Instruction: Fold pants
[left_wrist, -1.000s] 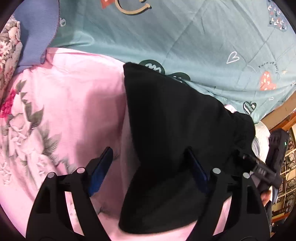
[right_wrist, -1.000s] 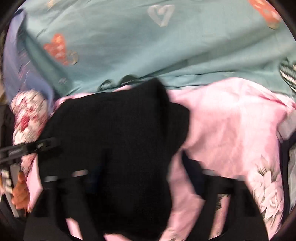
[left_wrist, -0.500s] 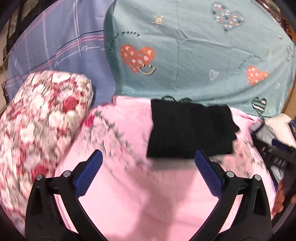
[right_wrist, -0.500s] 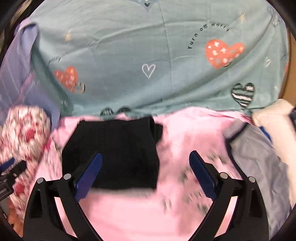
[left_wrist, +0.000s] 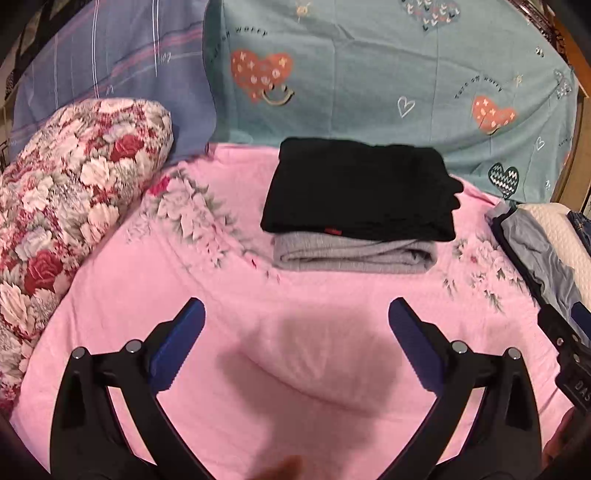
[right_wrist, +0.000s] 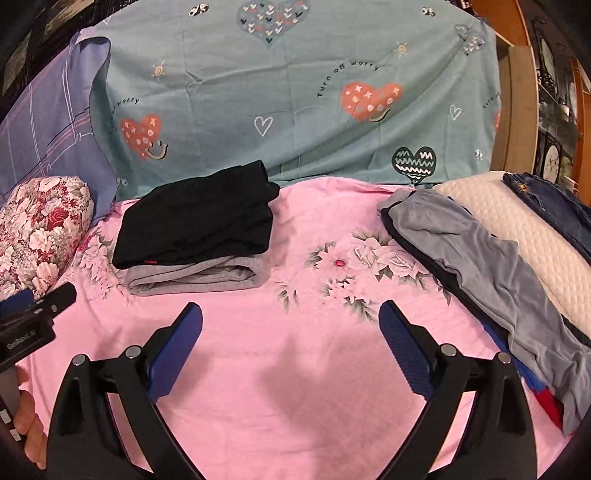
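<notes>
As I look along my left gripper (left_wrist: 295, 343), its jaws stand as wide as they go with only bare pink bedsheet (left_wrist: 332, 369) between them; they have just been opening and hold nothing. Beyond the tips, well apart from them, the black pants (left_wrist: 358, 188) lie folded flat on top of a folded grey garment (left_wrist: 351, 253), the two making the stack I take as my landmark. Left of the stack sits a floral pillow (left_wrist: 74, 206); behind it hangs a teal heart-print sheet (left_wrist: 369, 81).

From my right gripper (right_wrist: 290, 343), the jaws are likewise spread wide and empty over the sheet, having just been opening too. The stack lies ahead and to the left, clear of both fingers. Right of the stack, well apart, a blue-grey garment (right_wrist: 498, 258) lies loose and unfolded against a cream quilted pillow (right_wrist: 517, 229), with dark denim (right_wrist: 546, 203) on top of that.

I judge the black pair done and stacked; the loose pieces to the right look like what is left.
</notes>
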